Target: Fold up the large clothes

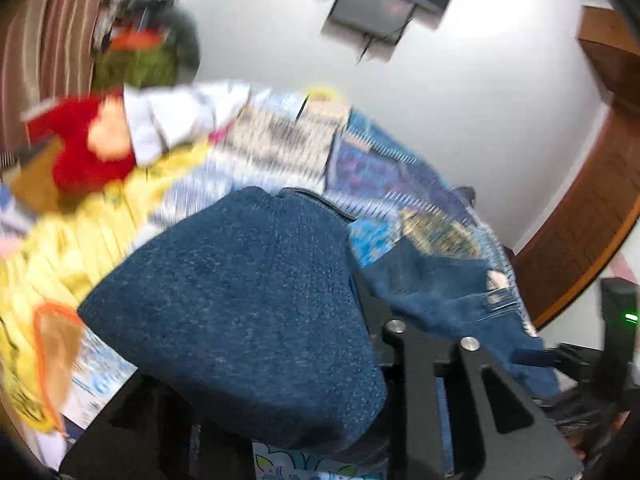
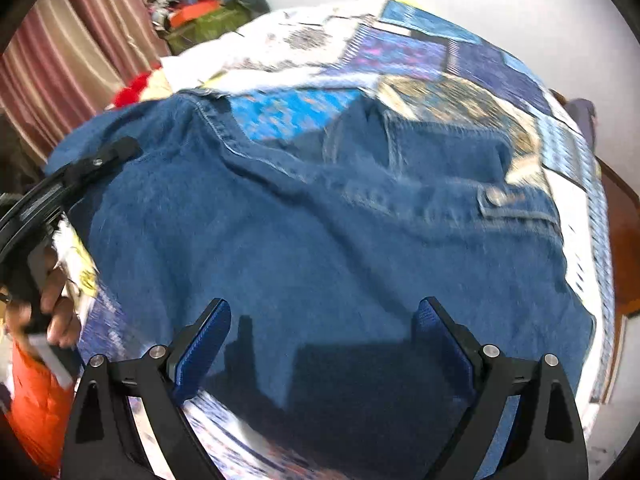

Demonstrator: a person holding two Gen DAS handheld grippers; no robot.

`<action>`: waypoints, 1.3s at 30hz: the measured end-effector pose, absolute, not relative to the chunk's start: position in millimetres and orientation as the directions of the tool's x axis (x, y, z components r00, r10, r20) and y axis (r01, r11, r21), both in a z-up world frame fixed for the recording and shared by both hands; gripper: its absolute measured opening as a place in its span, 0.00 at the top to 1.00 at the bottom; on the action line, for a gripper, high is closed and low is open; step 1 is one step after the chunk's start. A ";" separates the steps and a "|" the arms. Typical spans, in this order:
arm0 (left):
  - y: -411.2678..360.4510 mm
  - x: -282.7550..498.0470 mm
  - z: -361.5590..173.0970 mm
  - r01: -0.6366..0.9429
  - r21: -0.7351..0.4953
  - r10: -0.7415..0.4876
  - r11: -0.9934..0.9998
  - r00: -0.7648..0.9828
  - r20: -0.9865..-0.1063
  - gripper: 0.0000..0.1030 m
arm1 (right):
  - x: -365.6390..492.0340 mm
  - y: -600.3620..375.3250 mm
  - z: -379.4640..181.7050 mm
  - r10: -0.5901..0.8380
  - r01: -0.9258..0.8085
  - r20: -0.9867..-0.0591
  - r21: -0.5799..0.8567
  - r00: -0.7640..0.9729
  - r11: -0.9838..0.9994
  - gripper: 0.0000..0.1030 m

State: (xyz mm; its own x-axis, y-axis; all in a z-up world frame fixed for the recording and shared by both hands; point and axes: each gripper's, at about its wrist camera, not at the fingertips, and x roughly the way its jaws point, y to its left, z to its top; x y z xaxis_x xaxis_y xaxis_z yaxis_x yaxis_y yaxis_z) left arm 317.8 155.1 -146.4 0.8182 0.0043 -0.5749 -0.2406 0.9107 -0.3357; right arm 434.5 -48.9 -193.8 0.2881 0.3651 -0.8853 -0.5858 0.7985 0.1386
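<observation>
Firstly, jeans (image 2: 320, 220): blue denim, spread over a patchwork quilt (image 2: 420, 52) on a bed, with a back pocket and waistband button showing in the right wrist view.

Right tool (image 2: 322, 344): hovers just above the denim, fingers (image 2: 208, 344) set wide apart with blue pads, nothing between them; its shadow falls on the cloth.

Left tool (image 1: 320, 400): a bunched fold of denim (image 1: 240, 300) rises directly in front of its camera and covers the fingertips, so the grip cannot be told from that view. In the right wrist view the same tool (image 2: 100, 160) lies at the left edge of the jeans, touching the cloth, with a hand (image 2: 56, 312) on its handle.

Surroundings: yellow cloth (image 1: 80, 232) and red cloth (image 1: 80, 152) beside the jeans; striped curtain (image 2: 72, 52); clutter pile (image 2: 200, 12) by the wall; wooden bed frame (image 1: 592, 208); dark fixture (image 1: 384, 0) on the white wall. Both views are motion-blurred.
</observation>
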 end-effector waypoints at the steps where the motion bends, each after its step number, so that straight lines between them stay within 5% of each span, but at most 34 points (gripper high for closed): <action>1: 151.8 311.4 -136.5 -0.232 -0.323 0.014 0.918 0.830 -0.557 0.73 | 436.1 -39.0 -196.1 0.372 -0.591 -0.886 0.149 0.276 0.793 0.09; 8: 141.9 293.9 -130.6 -0.236 -0.179 0.096 0.955 0.819 -0.566 0.75 | 441.4 9.1 -253.5 0.361 -0.578 -0.929 0.249 0.086 0.777 0.03; 14: 147.5 298.6 -132.8 -0.240 -0.171 0.098 0.956 0.807 -0.582 0.75 | 429.0 3.8 -243.2 0.375 -0.627 -0.920 0.228 0.110 0.745 0.02; 21: 87.9 315.3 -95.7 -0.110 0.011 0.099 0.994 0.838 -0.537 0.77 | 445.3 -91.9 -209.0 0.383 -0.508 -0.888 0.215 0.253 0.834 0.02; 32: -68.6 335.0 -58.2 0.212 0.142 -0.122 0.967 0.873 -0.472 0.81 | 458.2 -251.9 -196.5 0.351 -0.214 -0.873 0.292 0.338 0.932 0.02; 39: -147.9 347.4 -129.3 0.417 0.129 -0.220 0.899 0.688 -0.691 0.81 | 429.6 -310.5 -176.9 0.330 -0.127 -0.852 0.305 0.406 0.944 0.02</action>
